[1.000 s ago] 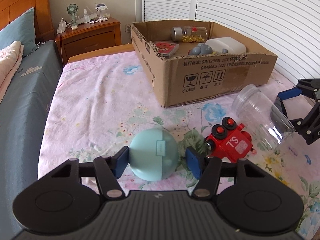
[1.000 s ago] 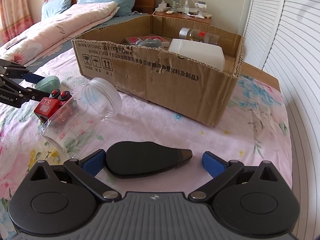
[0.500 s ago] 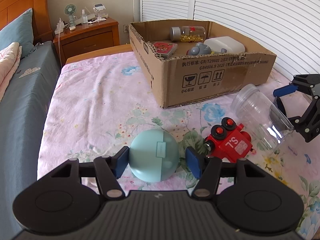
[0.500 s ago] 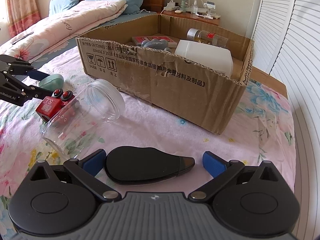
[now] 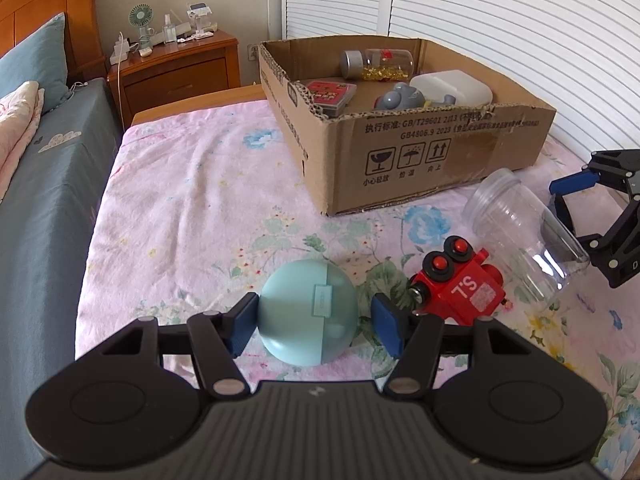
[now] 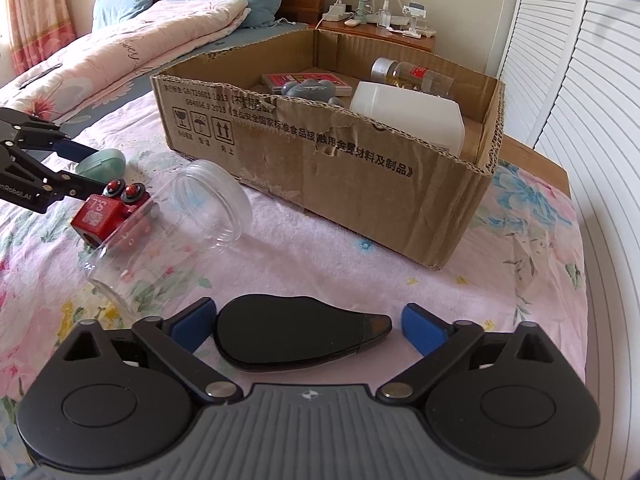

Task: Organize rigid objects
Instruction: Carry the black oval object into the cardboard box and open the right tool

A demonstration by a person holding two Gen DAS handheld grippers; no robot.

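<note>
A round teal case [image 5: 307,312] sits between the fingers of my left gripper [image 5: 316,320]; the left pad is at its side and a small gap shows at the right pad. A flat black teardrop-shaped object [image 6: 296,334] lies between the open fingers of my right gripper [image 6: 308,326], with a gap at the right pad. A red toy train [image 5: 456,286] and a clear plastic jar [image 5: 520,232] on its side lie on the flowered sheet. The cardboard box [image 5: 440,148] holds a bottle, a red card pack, a grey toy and a white container.
A wooden nightstand [image 5: 176,60] with a small fan stands behind the bed's far left. White louvered doors [image 5: 500,20] run along the back and right. Pillows and a folded quilt [image 6: 132,40] lie beyond the box in the right wrist view.
Both cameras now sit higher, looking more down into the box. The teal case and the black object keep their places between the fingers.
</note>
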